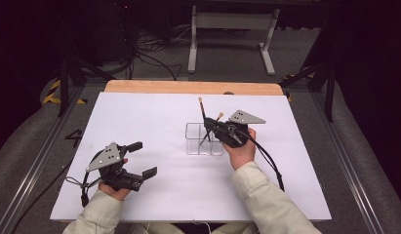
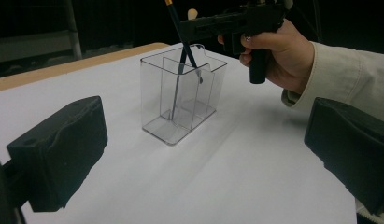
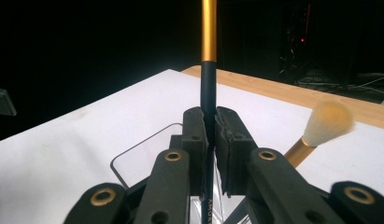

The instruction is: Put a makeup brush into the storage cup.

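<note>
Your right hand-held gripper (image 3: 209, 122) clamps the black brush (image 3: 209, 84) upright to steer it into the clear organizer (image 2: 180, 100); your left hand-held gripper (image 1: 142, 158) waits with jaws spread.

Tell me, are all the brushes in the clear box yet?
Nearly. One fluffy-tipped brush already leans inside the clear box. The right claw is shut on the black-and-gold brush, whose lower end is down in the box. Left to do: let go of it. The left claw waits open on the white table.
</note>
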Tool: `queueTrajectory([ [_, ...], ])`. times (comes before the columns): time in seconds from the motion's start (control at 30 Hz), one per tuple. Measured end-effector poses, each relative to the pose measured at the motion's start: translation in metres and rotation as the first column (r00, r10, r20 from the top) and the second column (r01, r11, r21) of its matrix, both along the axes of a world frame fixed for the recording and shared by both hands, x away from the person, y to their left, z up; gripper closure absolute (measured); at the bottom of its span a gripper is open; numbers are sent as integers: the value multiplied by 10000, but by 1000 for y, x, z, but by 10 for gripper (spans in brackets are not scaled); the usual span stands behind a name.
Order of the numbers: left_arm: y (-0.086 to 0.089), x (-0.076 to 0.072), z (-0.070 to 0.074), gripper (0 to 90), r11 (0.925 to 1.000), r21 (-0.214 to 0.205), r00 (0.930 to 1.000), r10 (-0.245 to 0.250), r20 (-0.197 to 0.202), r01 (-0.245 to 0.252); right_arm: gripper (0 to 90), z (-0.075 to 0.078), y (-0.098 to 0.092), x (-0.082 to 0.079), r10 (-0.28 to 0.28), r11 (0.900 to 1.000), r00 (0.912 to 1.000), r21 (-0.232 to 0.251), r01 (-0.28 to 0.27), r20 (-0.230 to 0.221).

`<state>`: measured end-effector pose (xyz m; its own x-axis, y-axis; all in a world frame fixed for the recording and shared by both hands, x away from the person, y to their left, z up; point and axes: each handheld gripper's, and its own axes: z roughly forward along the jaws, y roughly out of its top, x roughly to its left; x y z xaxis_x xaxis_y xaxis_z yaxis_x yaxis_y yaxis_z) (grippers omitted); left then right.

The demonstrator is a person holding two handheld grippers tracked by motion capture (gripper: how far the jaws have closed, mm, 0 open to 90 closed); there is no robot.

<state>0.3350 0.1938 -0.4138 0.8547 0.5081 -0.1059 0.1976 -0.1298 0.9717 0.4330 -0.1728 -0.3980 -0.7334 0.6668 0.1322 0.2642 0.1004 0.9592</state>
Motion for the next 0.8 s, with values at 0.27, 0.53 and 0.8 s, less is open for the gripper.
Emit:
queueTrajectory([
  [0.27,0,0,0,1,10000,-6,10000,-2,13,2,828,-2,1,0,2,9998,9999,-187,-4,-102],
  [0.53,0,-1,0,2,10000,-84,10000,36,46,-36,518,9,1,-12,169,9998,9991,-99,-166,391],
  [0.8,2,-1,1,2,9999,-108,9999,75,72,-74,202,25,-10,-29,396,9990,9944,-255,-373,980],
])
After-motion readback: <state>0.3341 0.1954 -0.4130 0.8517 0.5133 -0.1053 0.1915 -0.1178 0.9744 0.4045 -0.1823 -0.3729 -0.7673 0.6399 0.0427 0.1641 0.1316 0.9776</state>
